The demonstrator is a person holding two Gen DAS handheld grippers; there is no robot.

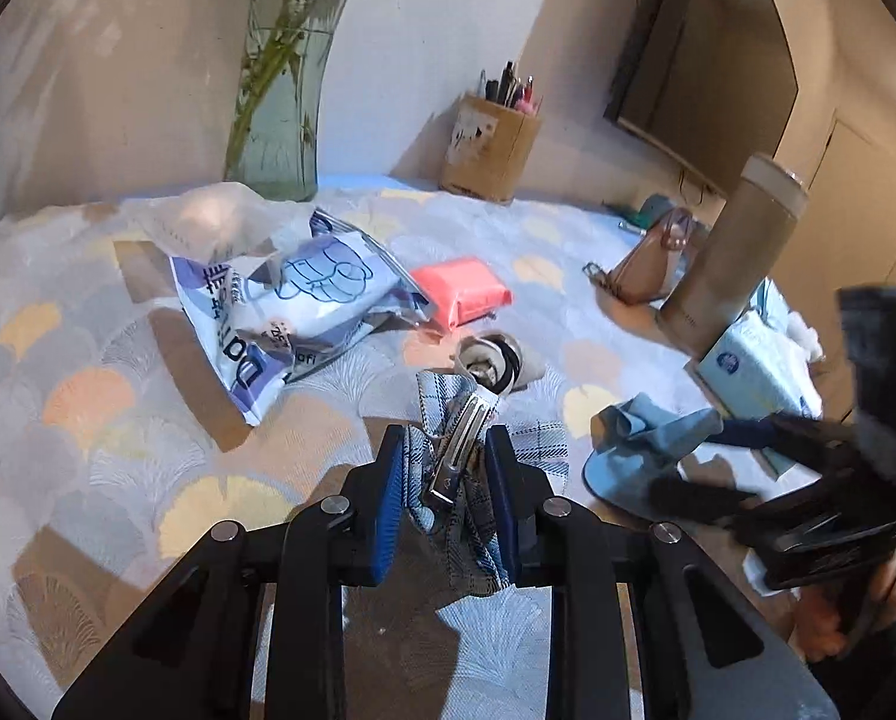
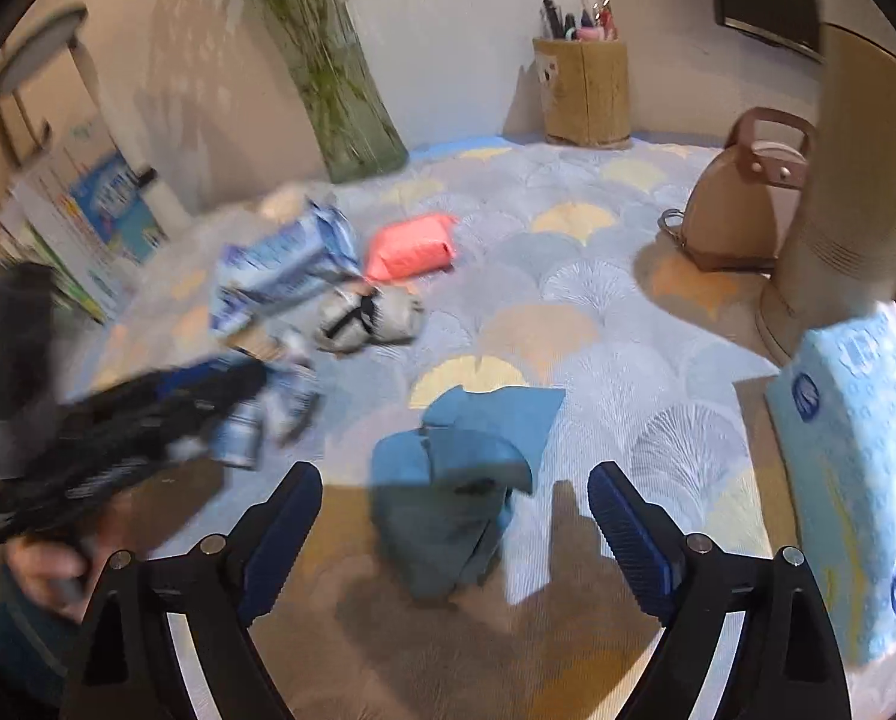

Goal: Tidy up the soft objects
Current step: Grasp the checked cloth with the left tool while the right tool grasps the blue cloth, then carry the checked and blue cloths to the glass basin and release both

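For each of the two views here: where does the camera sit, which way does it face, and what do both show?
Left wrist: on the left gripper, looking down over the patterned tablecloth; its jaws pinch a plaid hair clip; the right gripper shows at right.
Right wrist: on the right gripper, jaws wide above the blue cloth; the left gripper shows blurred at left.
Shared: blue cloth, pink packet, pen holder.

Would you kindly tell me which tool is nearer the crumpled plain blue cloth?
Right. The right tool hangs open just above the blue cloth; the left tool, gripping plaid fabric, sits beside it.
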